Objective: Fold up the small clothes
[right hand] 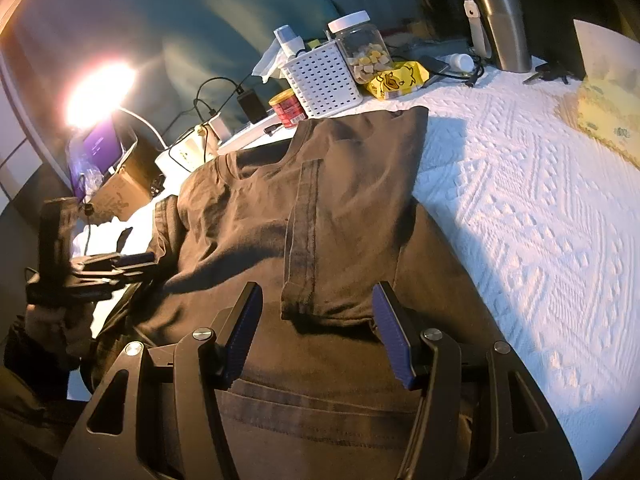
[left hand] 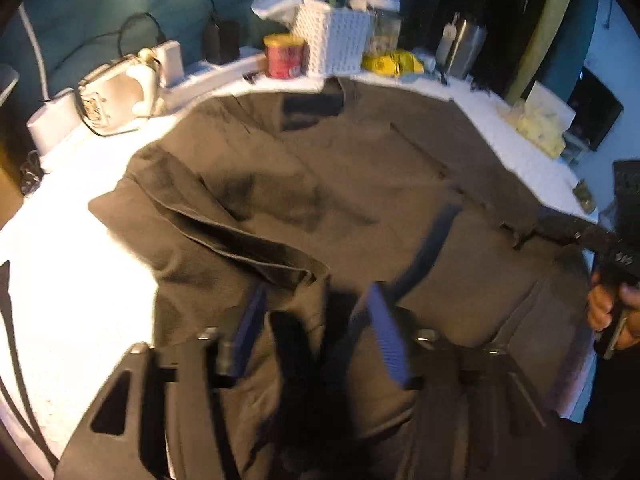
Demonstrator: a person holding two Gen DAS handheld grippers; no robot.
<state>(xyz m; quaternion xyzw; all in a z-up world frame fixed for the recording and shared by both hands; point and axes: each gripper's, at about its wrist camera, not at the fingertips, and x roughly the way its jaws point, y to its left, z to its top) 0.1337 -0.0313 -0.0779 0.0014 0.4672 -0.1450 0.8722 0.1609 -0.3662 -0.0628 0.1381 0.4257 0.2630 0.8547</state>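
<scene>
One garment: a dark brown T-shirt lies spread on the white textured cloth covering the table, neck end away from both pairs of jaws.
Left gripper: jaws apart and released; the pads press on nothing, with a rumpled fold of the shirt lying beneath and just ahead of them.
Right gripper: jaws spread wide, gripping nothing; the hem end of the folded-over sleeve lies between the two blue pads, and I cannot tell whether it touches them.
Shirt versus left jaws: a raised diagonal crease runs off ahead and to the left; the collar lies far ahead, near the table's back edge.
Shirt versus right jaws: the bottom hem passes under the jaws, near the gripper body.
Beyond the shirt: white perforated basket, red tin, clear jar, yellow packet, steel tumbler.
Hard to make out: the left view is motion-blurred, so the pads and shirt folds are smeared; a bright lamp washes out the far left corner.
Cut off: the shirt's near edge is hidden by both gripper bodies.
</scene>
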